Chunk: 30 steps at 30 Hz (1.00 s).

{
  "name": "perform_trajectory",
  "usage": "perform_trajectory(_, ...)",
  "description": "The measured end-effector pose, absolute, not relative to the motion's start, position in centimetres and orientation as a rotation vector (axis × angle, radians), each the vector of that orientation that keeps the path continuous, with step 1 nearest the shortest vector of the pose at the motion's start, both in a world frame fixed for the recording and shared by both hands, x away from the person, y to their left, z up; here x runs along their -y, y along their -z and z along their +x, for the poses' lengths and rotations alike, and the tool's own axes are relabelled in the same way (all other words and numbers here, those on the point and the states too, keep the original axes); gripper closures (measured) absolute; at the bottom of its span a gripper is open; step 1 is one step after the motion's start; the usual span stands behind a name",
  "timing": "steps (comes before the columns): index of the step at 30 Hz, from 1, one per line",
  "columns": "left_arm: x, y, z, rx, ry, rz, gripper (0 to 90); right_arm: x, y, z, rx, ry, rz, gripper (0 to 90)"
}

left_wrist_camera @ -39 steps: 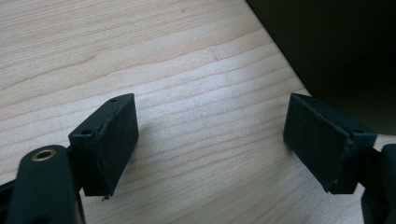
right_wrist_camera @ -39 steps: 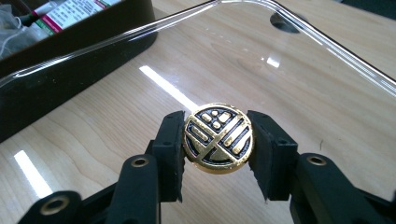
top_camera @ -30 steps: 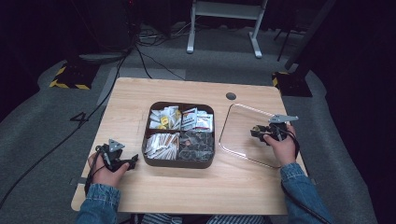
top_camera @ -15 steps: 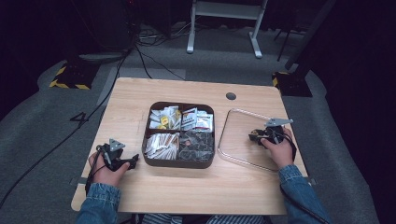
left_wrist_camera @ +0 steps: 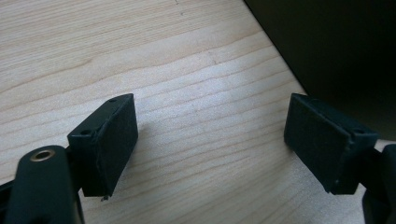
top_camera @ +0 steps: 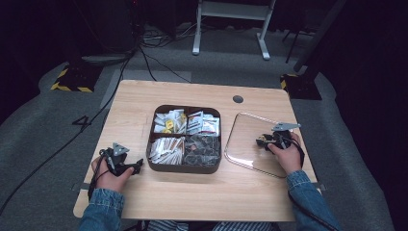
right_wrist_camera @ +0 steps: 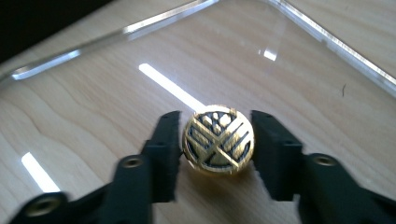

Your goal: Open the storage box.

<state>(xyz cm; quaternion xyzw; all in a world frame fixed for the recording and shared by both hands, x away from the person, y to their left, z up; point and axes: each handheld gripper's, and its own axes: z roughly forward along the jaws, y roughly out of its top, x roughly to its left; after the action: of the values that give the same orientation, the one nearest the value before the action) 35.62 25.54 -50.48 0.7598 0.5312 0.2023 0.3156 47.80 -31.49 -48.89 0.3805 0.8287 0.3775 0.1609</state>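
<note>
The round gold knob (right_wrist_camera: pixel 218 139) of the clear lid (top_camera: pixel 245 139) is sitting between the jaws of the right gripper (right_wrist_camera: pixel 215 140). In the right gripper view the jaws have just been opening, and small gaps are showing on both sides of the knob, so the pads are standing close to it but not pressing it. The picture is a little blurred there, so the gap is hard to judge exactly. The lid is lying flat on the worktop (top_camera: pixel 144 101) near its right edge, just beside the brown tray (top_camera: pixel 185 168). Its glass is nearly invisible in the high view; mostly its shining rim is telling where it ends.

The tray is standing in the middle of the worktop, with four compartments holding small packets (top_camera: pixel 169 122). What kind of packets they are is too small to read.

The left gripper (left_wrist_camera: pixel 210 140) is resting near the front left corner of the worktop, in the person's left hand (top_camera: pixel 113 177). Its jaws are standing wide apart over bare wood, holding nothing. A dark wall of the tray is cutting the upper right corner of the left gripper view.
</note>
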Motion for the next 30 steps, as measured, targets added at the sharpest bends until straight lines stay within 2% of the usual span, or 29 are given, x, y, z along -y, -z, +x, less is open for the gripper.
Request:
perform_trajectory(4, -25.5, 50.5, 35.6, -1.397, -0.536, 2.001, 19.2, 31.6, 48.0, 47.5, -2.328, -1.107, 1.092, 41.2)
perform_trajectory(7, -25.3, 50.4, 35.7, -1.392, -0.536, 2.001, 21.6, 31.8, 47.7, 47.3, -2.314, -1.122, 1.095, 39.6)
perform_trajectory(12, -25.1, 50.2, 35.8, -1.396, -0.526, 2.013, 25.2, 32.2, 47.1, 47.0, -2.282, -1.153, 1.117, 38.6)
perform_trajectory(30, -25.6, 48.0, 36.0, -1.423, -0.513, 1.951, 29.3, 33.5, 46.3, 45.9, -2.223, -1.204, 1.154, 37.2)
